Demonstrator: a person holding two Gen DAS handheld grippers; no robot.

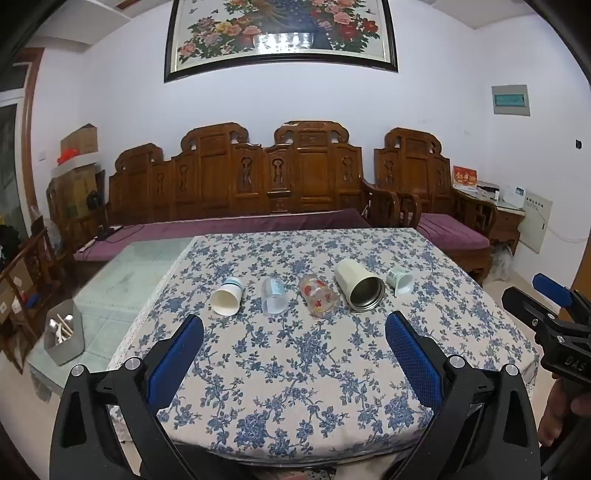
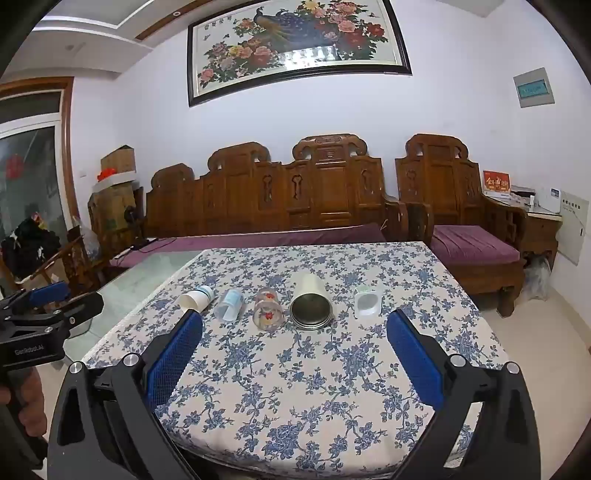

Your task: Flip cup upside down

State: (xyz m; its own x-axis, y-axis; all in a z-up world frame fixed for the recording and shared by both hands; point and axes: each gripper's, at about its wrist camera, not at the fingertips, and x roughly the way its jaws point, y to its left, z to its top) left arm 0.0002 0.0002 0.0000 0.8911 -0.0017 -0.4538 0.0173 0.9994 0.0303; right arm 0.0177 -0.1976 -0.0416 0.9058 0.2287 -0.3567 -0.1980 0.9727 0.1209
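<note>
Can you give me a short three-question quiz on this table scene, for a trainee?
1. True or false: the cream steel-lined tumbler stands upright.
2. How many cups lie in the row on the floral tablecloth?
3. Which cup is at the row's left end: A) white paper cup, B) flowered glass, C) small pale-green cup?

Key: 1 false, it lies on its side; 2 five; 3 A.

Carved wooden sofa (image 1: 236, 181) against white wall (image 1: 110, 103) — framed peony painting (image 1: 280, 33) above.
</note>
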